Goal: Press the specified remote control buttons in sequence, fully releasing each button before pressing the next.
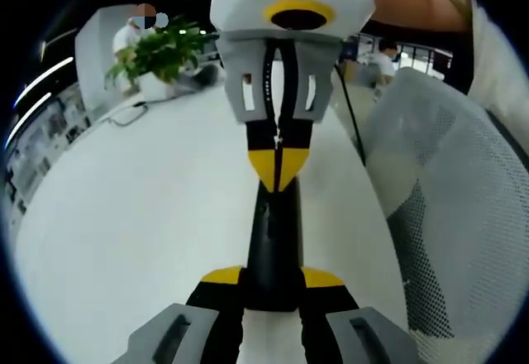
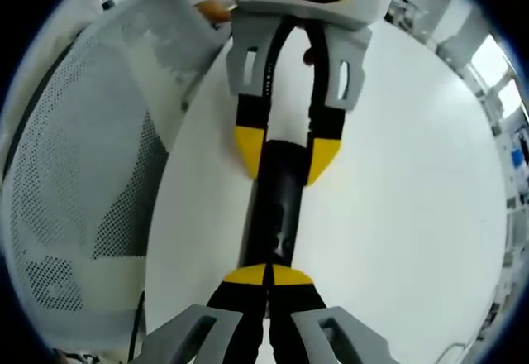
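A slim black remote control (image 1: 273, 240) lies lengthwise over the white table (image 1: 149, 215). My left gripper (image 1: 273, 278) is shut on its near end, one yellow tip on each side. From the far side, the right gripper (image 1: 278, 165) comes in with its jaws together, and its tips rest on the remote's top face. In the right gripper view the remote (image 2: 277, 207) runs away from my shut right gripper (image 2: 269, 277), whose tips touch its near end. The left gripper (image 2: 285, 153) clamps the far end. The buttons are too dark to make out.
A white mesh chair back (image 1: 446, 182) stands close beside the table edge, also seen as the chair (image 2: 74, 174). A potted green plant (image 1: 161, 54) and a cable (image 1: 128, 116) sit at the table's far end, with a person's sleeve (image 1: 496, 58) above.
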Demonstrator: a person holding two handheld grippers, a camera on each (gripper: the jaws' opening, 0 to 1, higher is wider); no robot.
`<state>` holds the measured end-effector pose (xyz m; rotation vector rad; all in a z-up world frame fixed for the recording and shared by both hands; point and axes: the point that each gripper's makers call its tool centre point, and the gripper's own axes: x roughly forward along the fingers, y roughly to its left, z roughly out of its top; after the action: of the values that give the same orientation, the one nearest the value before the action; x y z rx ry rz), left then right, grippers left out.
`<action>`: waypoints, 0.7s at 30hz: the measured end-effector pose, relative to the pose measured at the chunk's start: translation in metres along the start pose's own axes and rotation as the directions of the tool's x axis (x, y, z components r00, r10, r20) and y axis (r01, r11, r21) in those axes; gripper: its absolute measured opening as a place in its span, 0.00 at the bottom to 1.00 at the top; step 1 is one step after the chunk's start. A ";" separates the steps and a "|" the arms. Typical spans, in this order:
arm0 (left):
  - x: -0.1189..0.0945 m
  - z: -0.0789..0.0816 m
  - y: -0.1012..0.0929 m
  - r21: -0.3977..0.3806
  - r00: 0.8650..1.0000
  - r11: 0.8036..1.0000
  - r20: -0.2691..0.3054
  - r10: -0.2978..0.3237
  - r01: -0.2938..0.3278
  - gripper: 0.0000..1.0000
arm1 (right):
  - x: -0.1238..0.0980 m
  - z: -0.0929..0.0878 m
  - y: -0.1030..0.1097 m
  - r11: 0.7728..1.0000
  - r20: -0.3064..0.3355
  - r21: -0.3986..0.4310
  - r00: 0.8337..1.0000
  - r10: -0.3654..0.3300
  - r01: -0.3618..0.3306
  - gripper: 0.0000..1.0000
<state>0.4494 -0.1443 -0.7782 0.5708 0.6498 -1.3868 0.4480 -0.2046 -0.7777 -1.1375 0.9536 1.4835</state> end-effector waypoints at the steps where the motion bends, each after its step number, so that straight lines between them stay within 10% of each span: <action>1: 0.000 0.000 0.000 0.000 1.000 1.000 0.002 0.000 0.000 0.24 | 0.000 0.000 0.000 1.000 0.002 0.001 1.000 0.000 0.000 0.00; 21: 0.004 -0.002 0.000 0.004 1.000 1.000 -0.006 -0.003 0.003 0.24 | 0.001 0.000 0.003 1.000 0.022 -0.004 1.000 -0.017 0.017 0.00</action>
<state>0.4496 -0.1456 -0.7823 0.5780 0.6527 -1.3900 0.4451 -0.2051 -0.7786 -1.1281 0.9243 1.4820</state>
